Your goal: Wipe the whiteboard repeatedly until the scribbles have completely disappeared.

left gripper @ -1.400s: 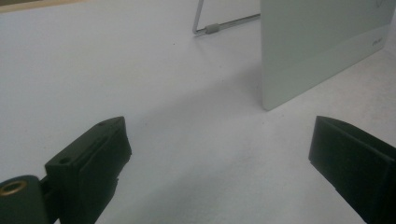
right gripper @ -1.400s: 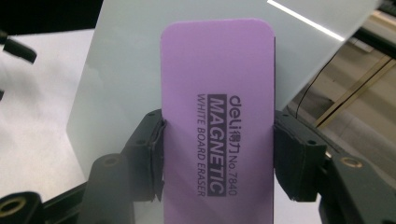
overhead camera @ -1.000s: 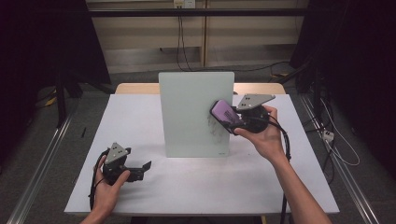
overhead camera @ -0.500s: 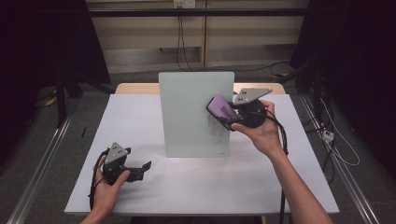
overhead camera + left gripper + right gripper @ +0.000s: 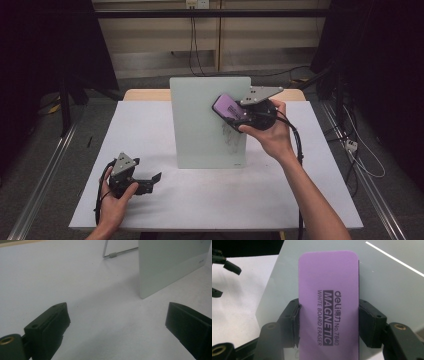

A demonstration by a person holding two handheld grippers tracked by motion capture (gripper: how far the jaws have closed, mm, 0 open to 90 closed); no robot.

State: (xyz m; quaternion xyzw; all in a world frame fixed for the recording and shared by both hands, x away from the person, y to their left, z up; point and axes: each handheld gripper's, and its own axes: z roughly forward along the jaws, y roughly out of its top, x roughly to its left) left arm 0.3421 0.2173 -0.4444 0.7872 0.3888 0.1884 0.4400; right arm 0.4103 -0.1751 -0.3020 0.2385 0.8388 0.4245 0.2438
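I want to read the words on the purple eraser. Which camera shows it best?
The right gripper view: the purple eraser sits close up against the board, label readable, clamped by the right gripper. The high view shows it small and angled; the left gripper view looks at the board's lower corner.

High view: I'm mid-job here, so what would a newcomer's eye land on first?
The purple eraser stands out first, clamped in the right hand-held gripper against the upper right of the pale whiteboard standing at the middle of the table. Faint dark marks show on the board just below it. At the near left, the left hand-held gripper rests on the table with its jaws open and nothing between them.
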